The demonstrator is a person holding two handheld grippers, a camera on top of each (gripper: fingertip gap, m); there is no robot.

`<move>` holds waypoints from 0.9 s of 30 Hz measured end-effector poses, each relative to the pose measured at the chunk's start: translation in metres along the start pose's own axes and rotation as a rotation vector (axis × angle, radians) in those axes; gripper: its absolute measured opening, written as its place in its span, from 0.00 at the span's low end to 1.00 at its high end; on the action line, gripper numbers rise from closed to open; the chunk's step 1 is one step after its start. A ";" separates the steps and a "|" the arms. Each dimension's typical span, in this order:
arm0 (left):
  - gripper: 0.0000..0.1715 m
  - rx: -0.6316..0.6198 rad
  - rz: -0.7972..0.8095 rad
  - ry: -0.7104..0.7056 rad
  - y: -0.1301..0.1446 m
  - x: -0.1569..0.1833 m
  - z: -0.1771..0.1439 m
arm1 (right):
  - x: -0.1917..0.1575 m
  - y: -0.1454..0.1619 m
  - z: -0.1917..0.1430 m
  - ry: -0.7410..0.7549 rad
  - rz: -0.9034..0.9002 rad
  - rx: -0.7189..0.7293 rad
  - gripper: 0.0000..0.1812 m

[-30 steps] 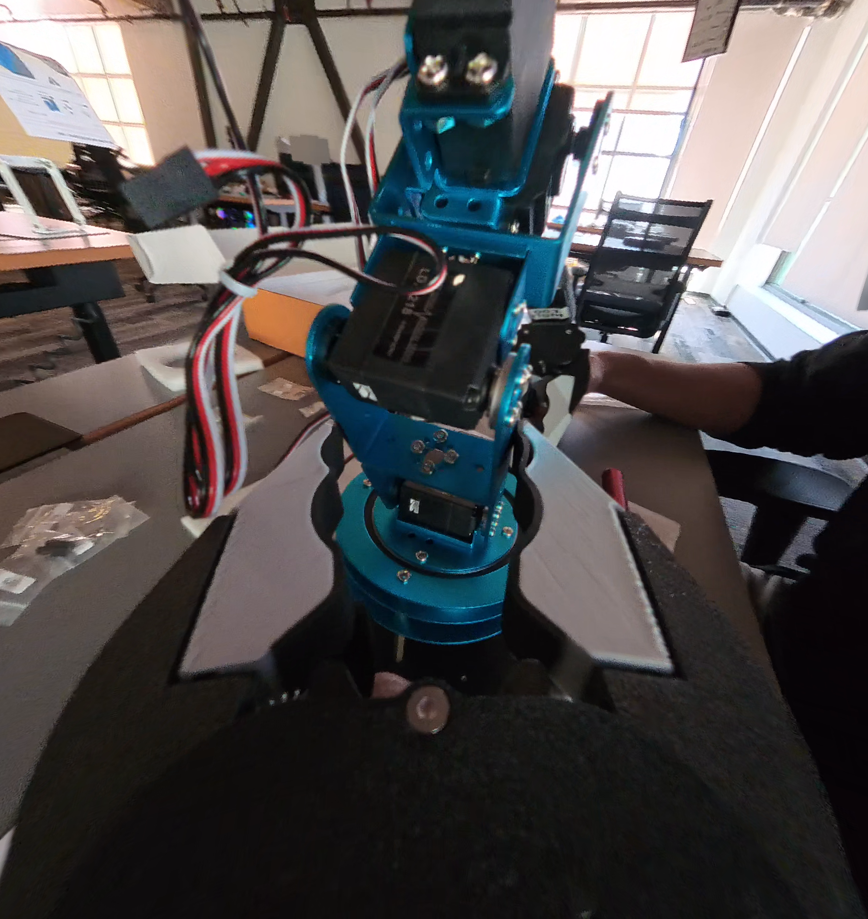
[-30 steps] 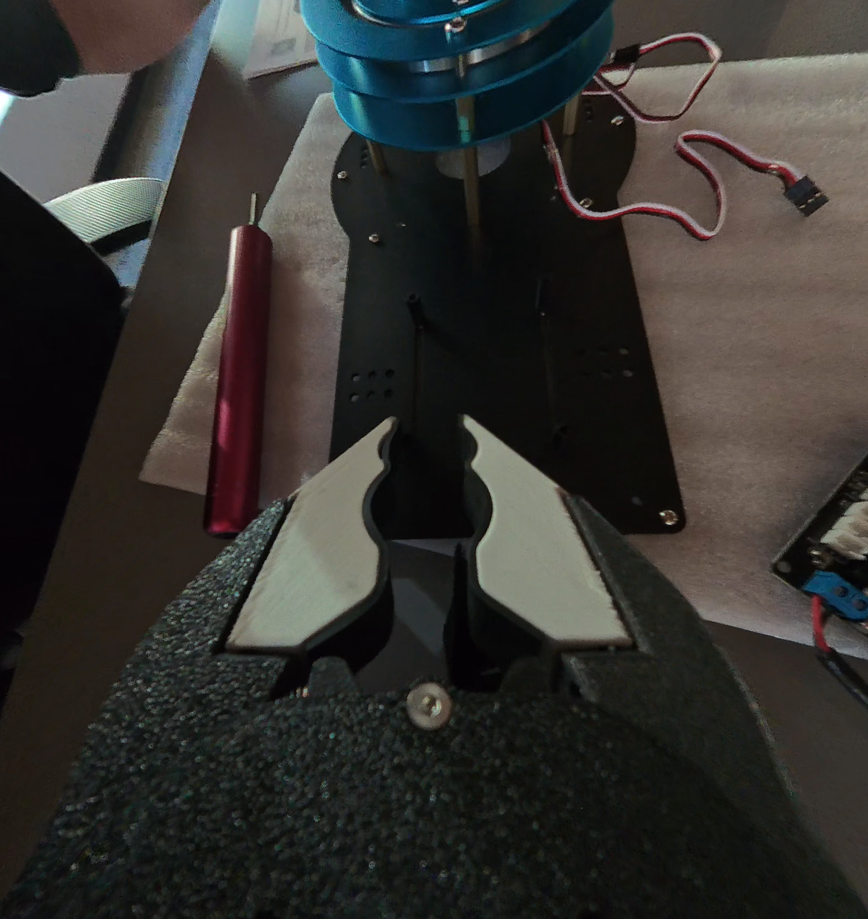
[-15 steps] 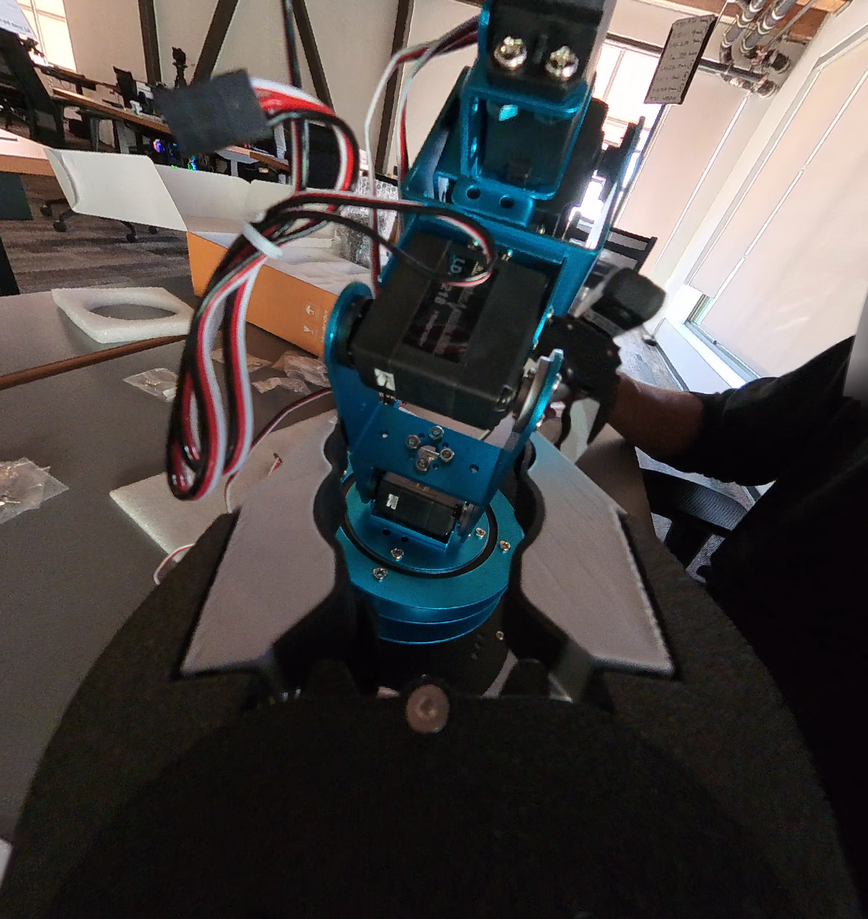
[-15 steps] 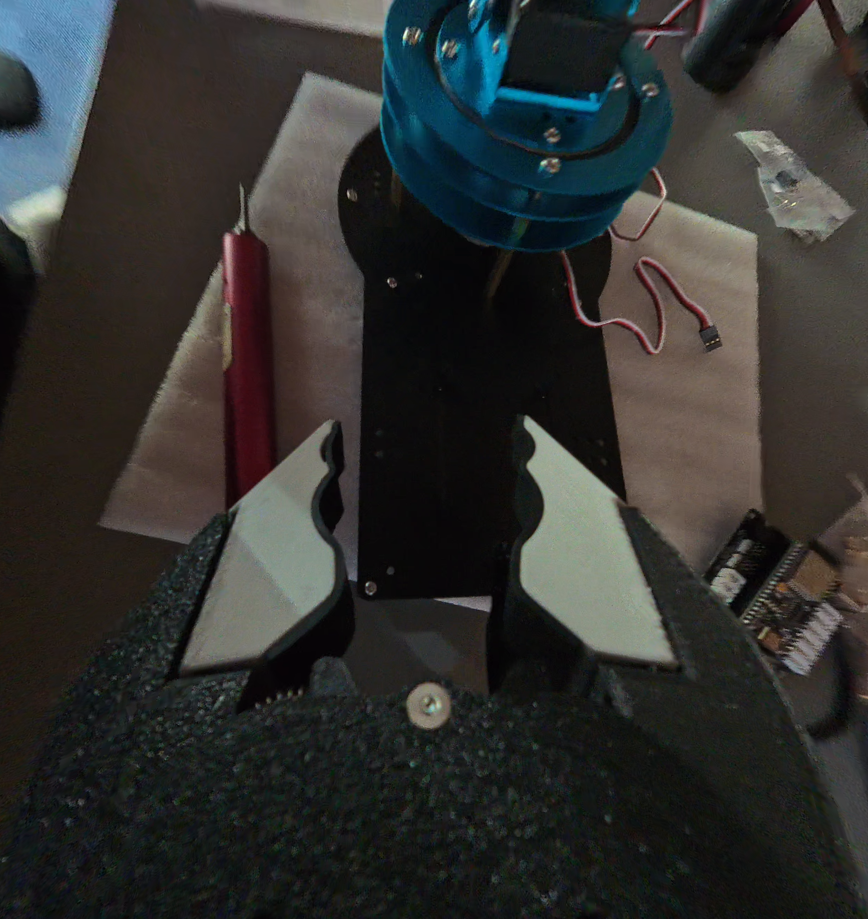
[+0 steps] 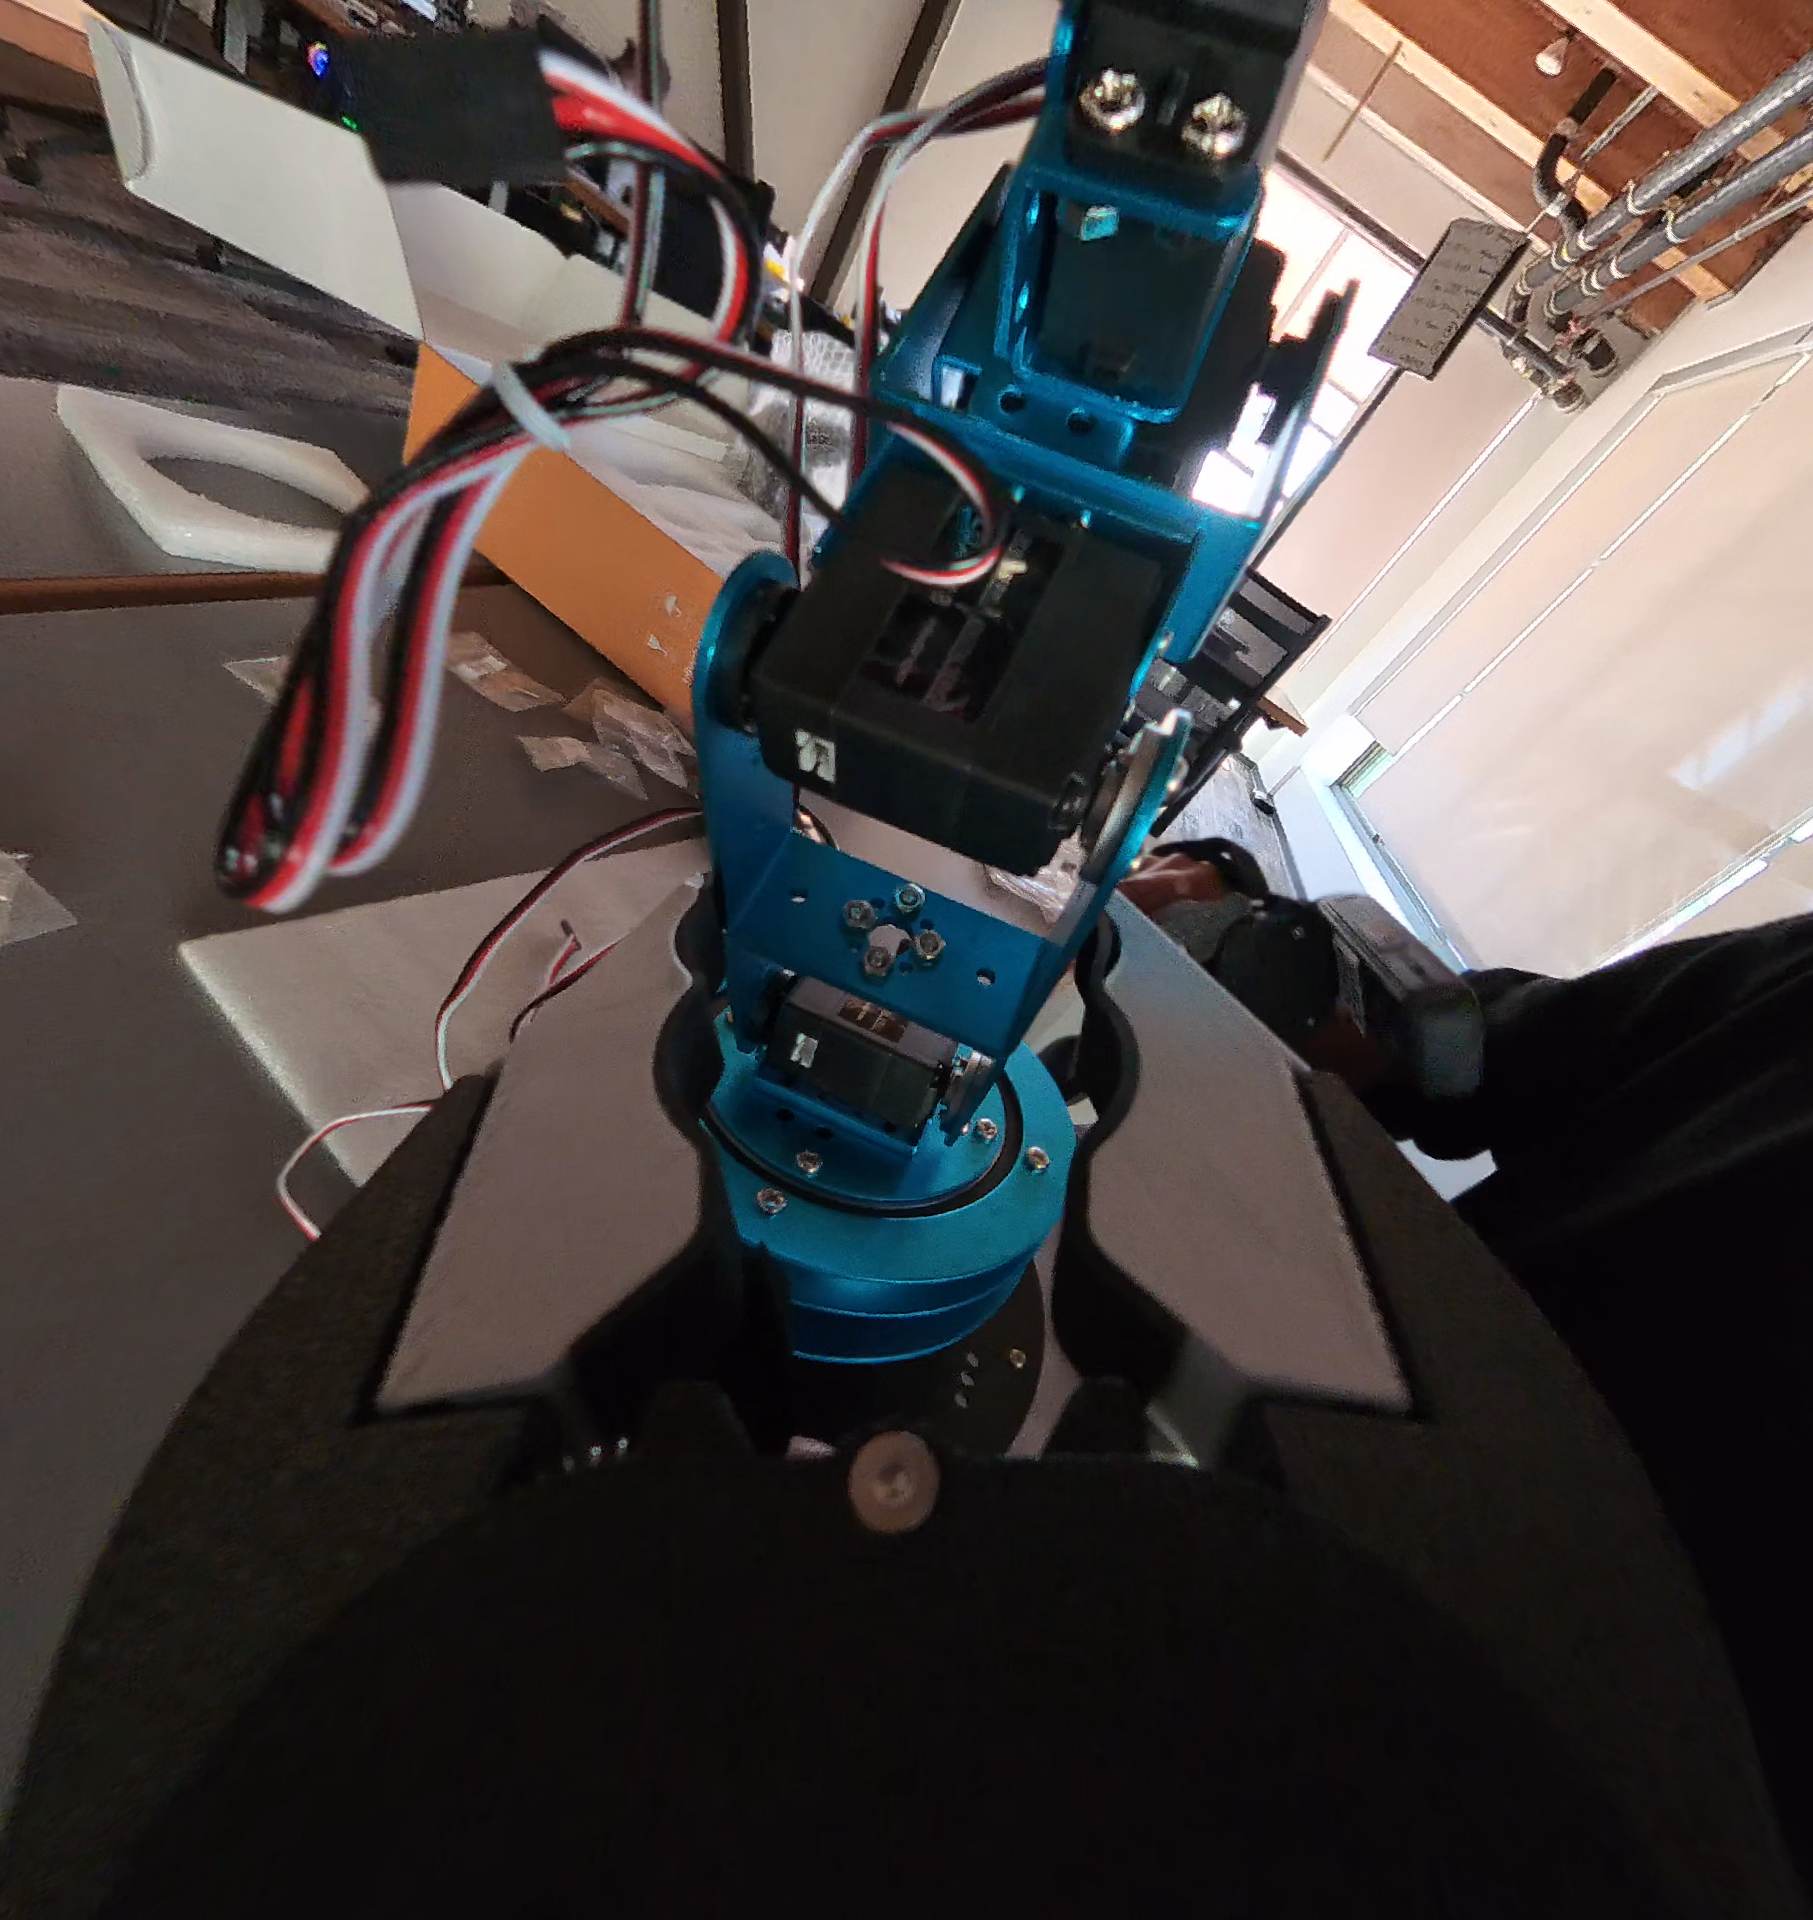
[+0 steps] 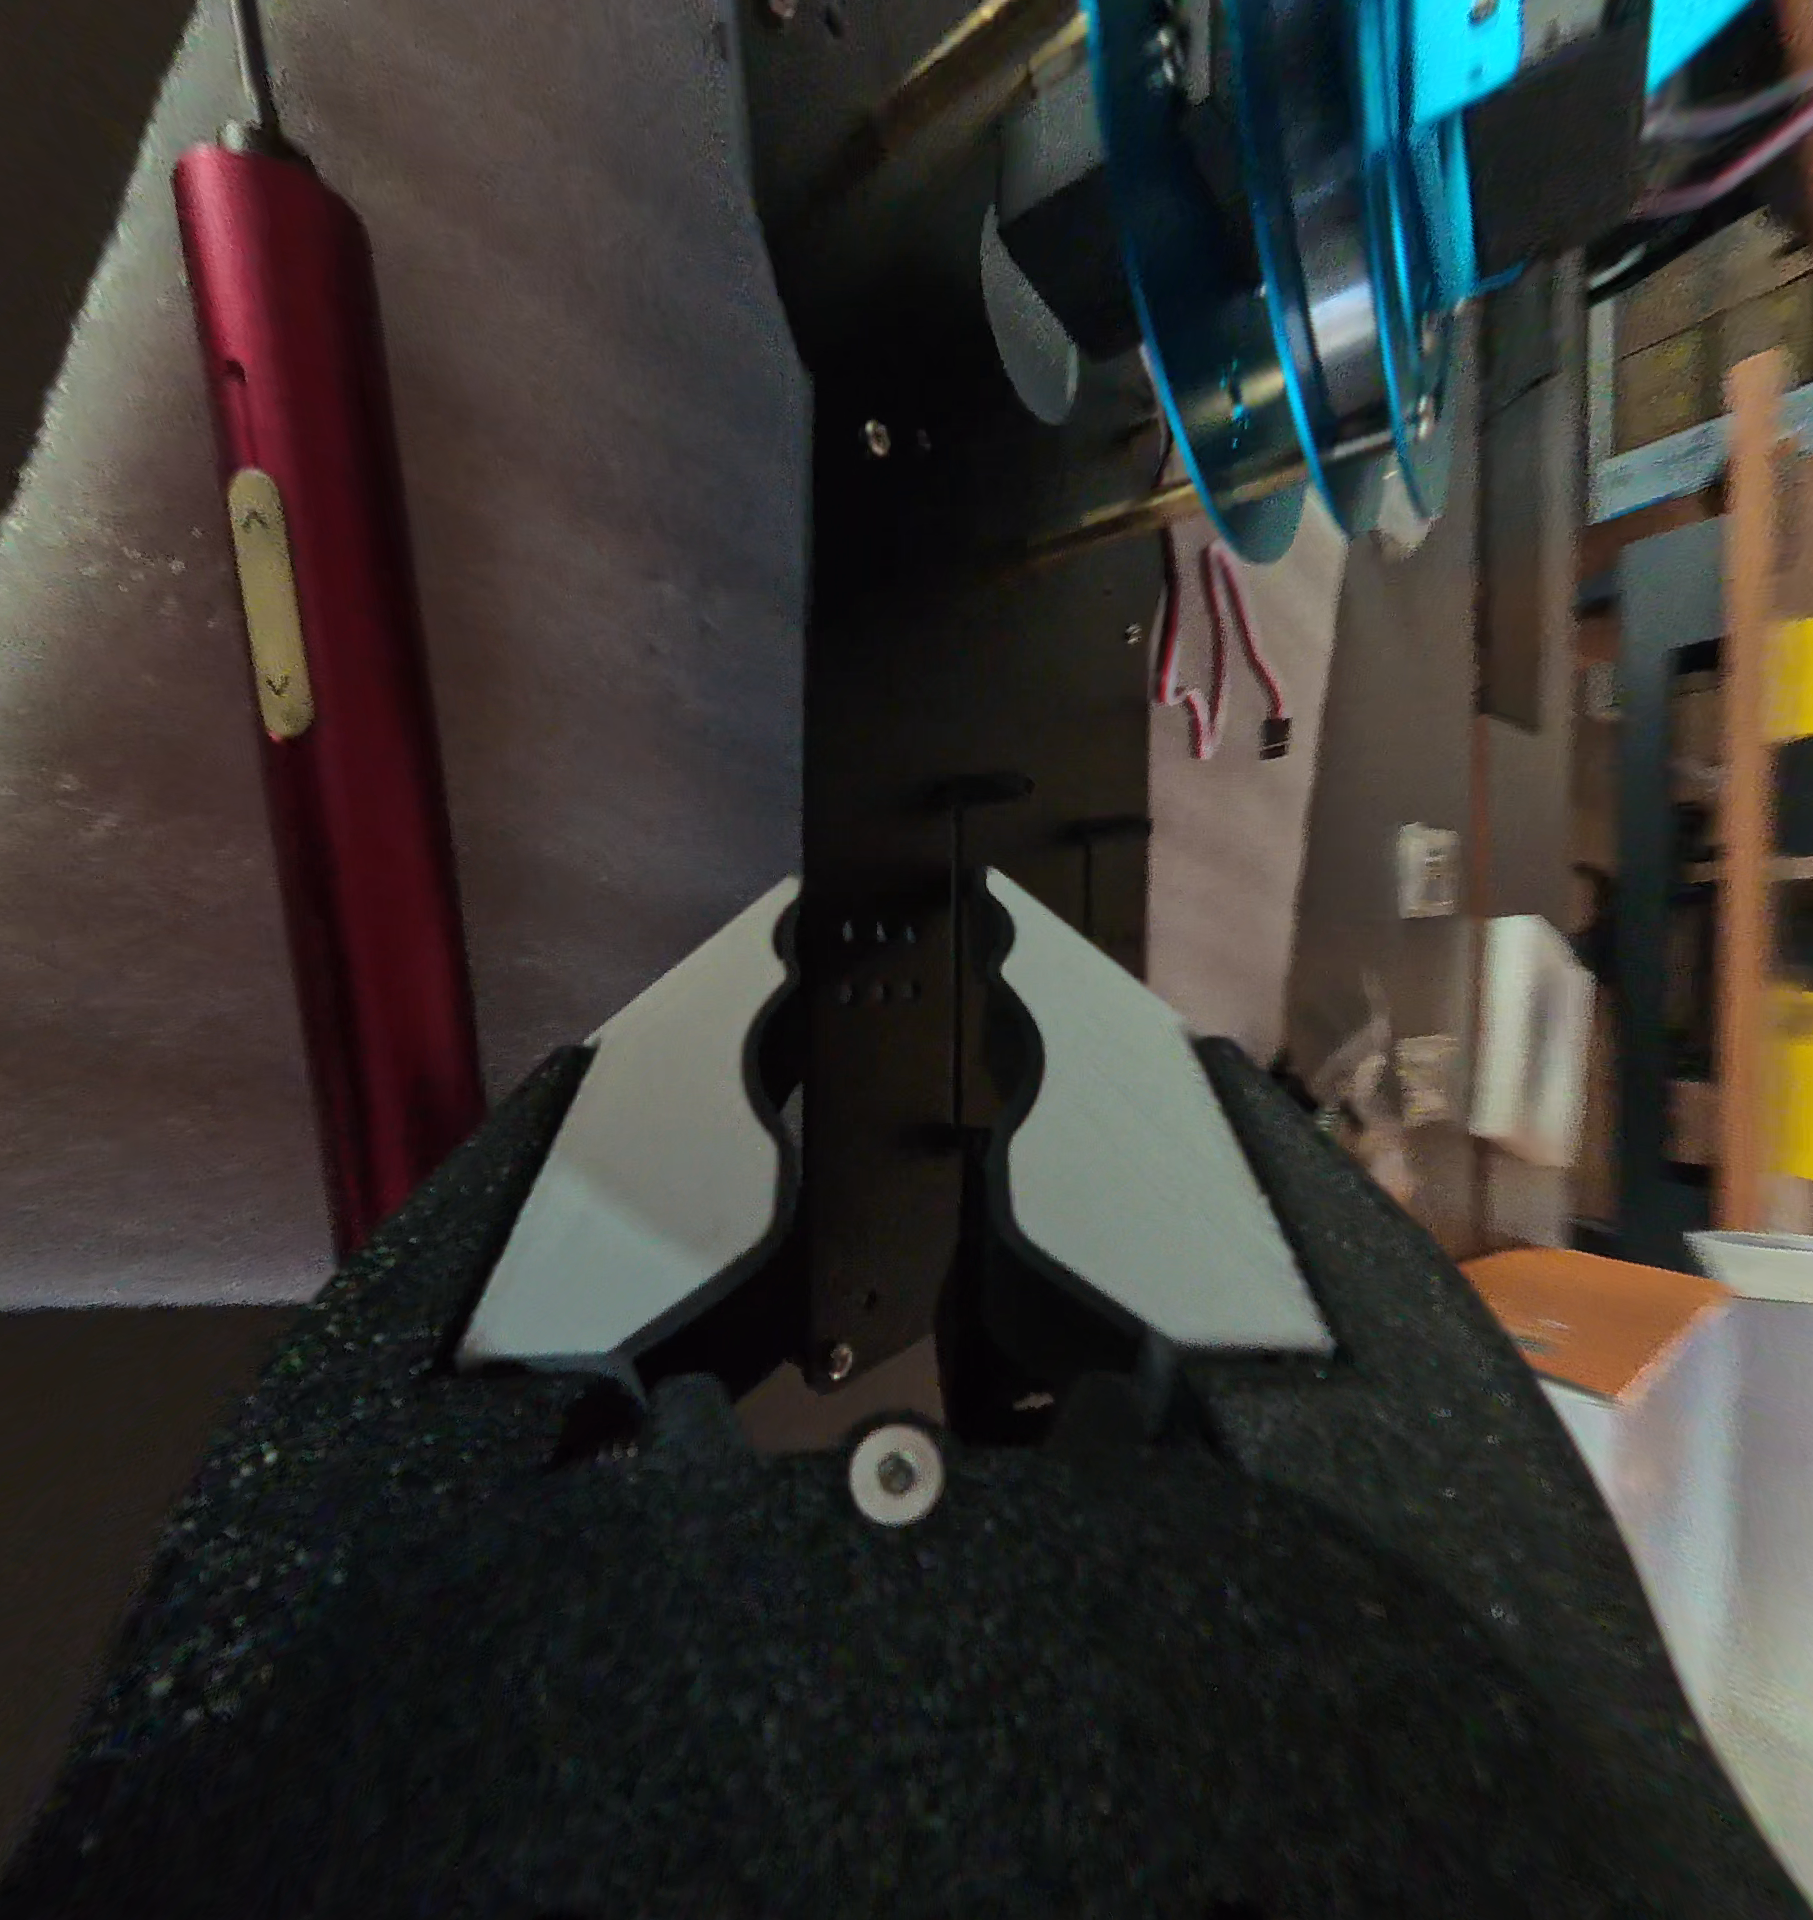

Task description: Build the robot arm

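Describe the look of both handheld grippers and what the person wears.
Both the left gripper and the right gripper have a rough, black, grainy body with one silver screw in the middle. Each carries two flat pale grey fingers edged in black, with wavy, scalloped inner edges. No cables run along either. The person's sleeve is black.

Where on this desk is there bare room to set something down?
Free: the grey tabletop left of the white foam sheet, and the foam strip between the red electric screwdriver and the black base plate. Crowded: around the blue arm base, with loose servo wires and small plastic bags.
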State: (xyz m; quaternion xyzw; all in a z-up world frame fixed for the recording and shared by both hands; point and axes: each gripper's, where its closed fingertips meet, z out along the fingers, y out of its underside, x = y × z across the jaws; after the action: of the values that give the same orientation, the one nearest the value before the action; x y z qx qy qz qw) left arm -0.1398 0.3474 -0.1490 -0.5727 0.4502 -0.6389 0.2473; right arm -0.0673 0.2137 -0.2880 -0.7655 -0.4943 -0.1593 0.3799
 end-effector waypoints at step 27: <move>0.03 -0.481 1.288 -0.574 0.097 -0.012 -0.015 | 0.041 -0.008 -0.013 0.122 0.008 0.012 0.02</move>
State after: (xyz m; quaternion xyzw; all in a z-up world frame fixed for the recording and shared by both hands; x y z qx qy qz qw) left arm -0.1704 0.3160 -0.2382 -0.3780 0.7417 -0.0766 0.5487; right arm -0.0541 0.2319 -0.2506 -0.7542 -0.4680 -0.2010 0.4146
